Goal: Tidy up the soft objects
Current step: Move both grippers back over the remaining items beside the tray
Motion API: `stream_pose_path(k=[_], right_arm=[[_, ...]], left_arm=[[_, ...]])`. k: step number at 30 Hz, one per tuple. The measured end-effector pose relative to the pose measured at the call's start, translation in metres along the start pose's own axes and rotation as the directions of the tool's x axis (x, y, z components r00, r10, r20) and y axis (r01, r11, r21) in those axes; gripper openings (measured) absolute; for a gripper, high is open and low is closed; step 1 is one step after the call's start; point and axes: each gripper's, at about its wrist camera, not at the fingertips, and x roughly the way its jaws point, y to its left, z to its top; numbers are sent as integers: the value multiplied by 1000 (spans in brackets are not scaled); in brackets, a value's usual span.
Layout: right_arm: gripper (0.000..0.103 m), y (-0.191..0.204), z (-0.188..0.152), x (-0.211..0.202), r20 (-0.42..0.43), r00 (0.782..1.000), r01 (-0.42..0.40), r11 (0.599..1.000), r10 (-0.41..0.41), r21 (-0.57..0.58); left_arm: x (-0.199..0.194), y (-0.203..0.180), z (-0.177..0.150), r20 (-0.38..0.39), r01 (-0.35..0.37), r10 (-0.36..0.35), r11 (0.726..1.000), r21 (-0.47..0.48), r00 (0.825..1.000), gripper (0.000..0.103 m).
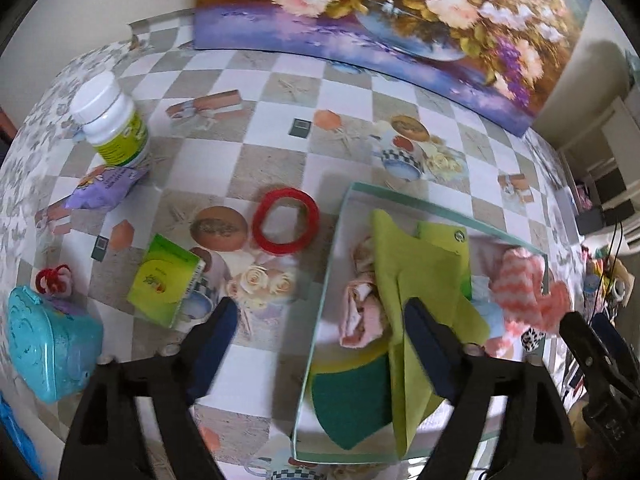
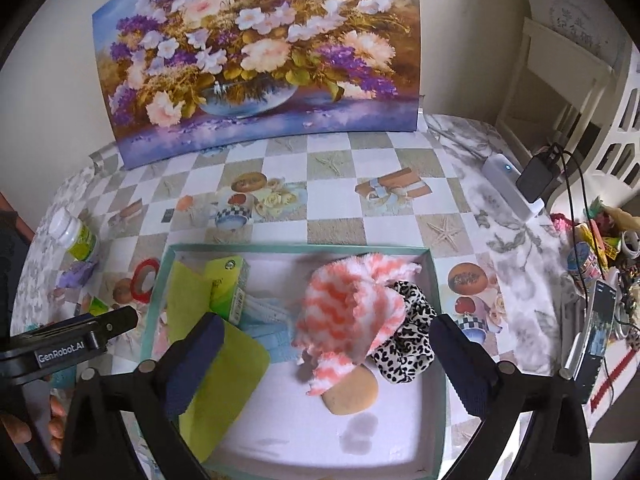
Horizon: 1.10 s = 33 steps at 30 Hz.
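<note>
A shallow teal-rimmed box lies on the table and holds soft things. Inside are a pink-and-white chevron fluffy cloth, a leopard-print scrunchie, a tan round puff, a yellow-green cloth and light-blue fabric. My right gripper hangs open above the chevron cloth, with nothing between its pads. My left gripper is open over the box's left rim, above the yellow-green cloth, a folded pink cloth and a dark green sponge.
Left of the box lie a red ring, a small green carton, a purple packet, a white bottle and a turquoise container. A flower painting leans at the back. A phone and cables sit right.
</note>
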Motion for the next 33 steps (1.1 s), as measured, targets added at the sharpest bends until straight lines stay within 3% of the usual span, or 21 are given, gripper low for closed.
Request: stream_pose_path(k=[12, 16, 19, 33], right_arm=[[103, 10, -3, 4, -18, 1000, 16, 1000, -16, -21], [103, 18, -4, 8, -41, 999, -19, 1000, 19, 11], [103, 30, -4, 12, -58, 997, -55, 998, 56, 10], [103, 124, -8, 21, -93, 985, -155, 982, 145, -109]], left_arm=[[-6, 25, 9, 7, 3, -3, 999, -50, 1000, 92], [-12, 46, 14, 25, -43, 45, 995, -88, 999, 92], [-20, 65, 17, 46, -82, 88, 990, -111, 995, 92], [-55, 153, 23, 101, -120, 149, 961, -250, 984, 92]])
